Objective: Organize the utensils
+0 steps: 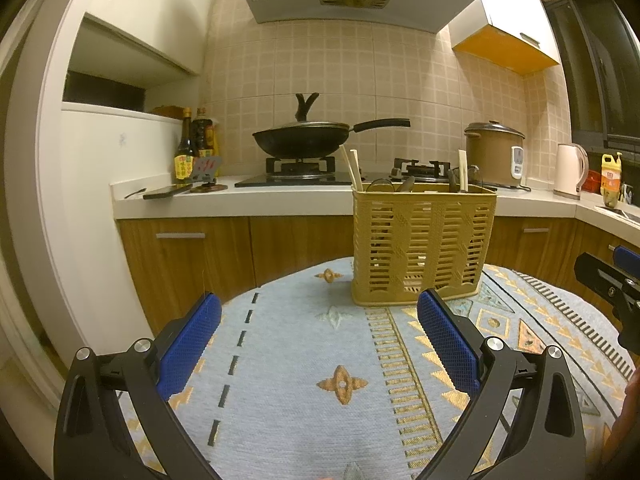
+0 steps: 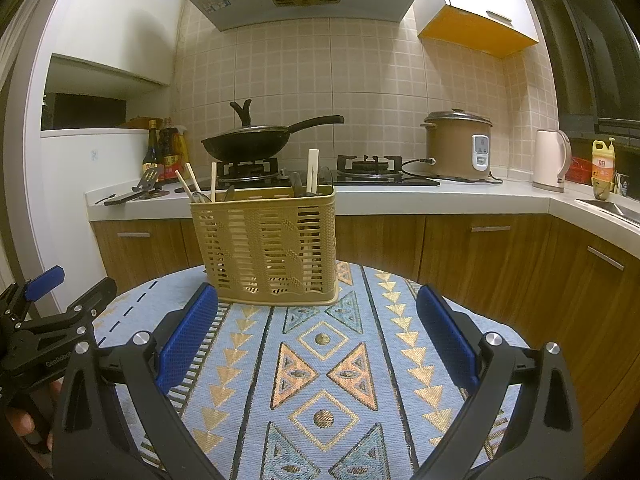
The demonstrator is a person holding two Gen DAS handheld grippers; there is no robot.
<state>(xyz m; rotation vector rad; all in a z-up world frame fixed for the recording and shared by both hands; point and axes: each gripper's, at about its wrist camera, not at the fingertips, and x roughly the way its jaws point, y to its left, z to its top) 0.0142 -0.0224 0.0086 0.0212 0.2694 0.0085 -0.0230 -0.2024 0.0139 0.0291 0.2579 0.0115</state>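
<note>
- I'm holding my left gripper [image 1: 320,312] wide open, with the utensil basket [image 1: 422,244] sitting ahead, off right.
- My right gripper [image 2: 316,308] is gaping too, basket [image 2: 264,244] ahead-left, chopsticks [image 2: 312,171] poking up.

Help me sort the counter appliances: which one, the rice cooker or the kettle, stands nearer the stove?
The brown rice cooker. It sits right beside the stove, its cord trailing toward the burner, while the pale kettle stands farther along the counter toward the sink.

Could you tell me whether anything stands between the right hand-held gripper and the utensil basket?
Nothing visible does: only bare patterned tablecloth lies between the open right hand-held gripper and the utensil basket.
</note>
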